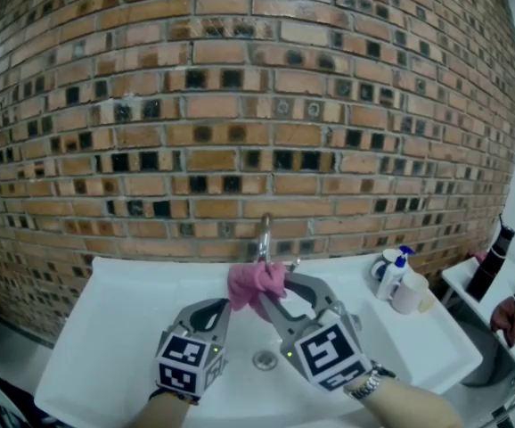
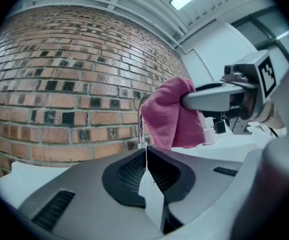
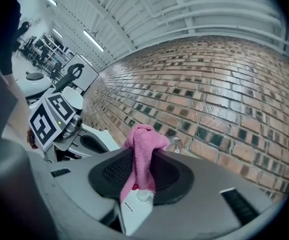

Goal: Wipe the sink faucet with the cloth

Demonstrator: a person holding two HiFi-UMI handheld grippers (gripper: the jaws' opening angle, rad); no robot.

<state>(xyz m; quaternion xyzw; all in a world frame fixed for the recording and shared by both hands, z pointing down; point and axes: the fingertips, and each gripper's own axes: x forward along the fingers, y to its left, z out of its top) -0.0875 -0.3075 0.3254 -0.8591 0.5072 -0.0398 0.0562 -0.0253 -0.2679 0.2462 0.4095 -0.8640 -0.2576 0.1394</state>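
A thin chrome faucet [image 1: 265,235] rises at the back of the white sink [image 1: 115,328], against the brick wall. My right gripper [image 1: 270,296] is shut on a bunched pink cloth [image 1: 257,282], held just in front of and below the spout. In the right gripper view the cloth [image 3: 142,154] fills the gap between the pads, with the faucet [image 3: 177,144] just beyond. My left gripper [image 1: 219,308] hovers shut and empty to the cloth's left. Its view shows the faucet [image 2: 141,118] straight ahead, with the cloth [image 2: 173,118] and the right gripper [image 2: 190,102] to the right.
A soap bottle [image 1: 391,275] and a white cup [image 1: 410,294] stand on the sink's right rim. A dark bottle [image 1: 492,261] stands on a surface further right. The drain [image 1: 265,359] lies in the basin under the grippers. The brick wall [image 1: 240,105] closes the back.
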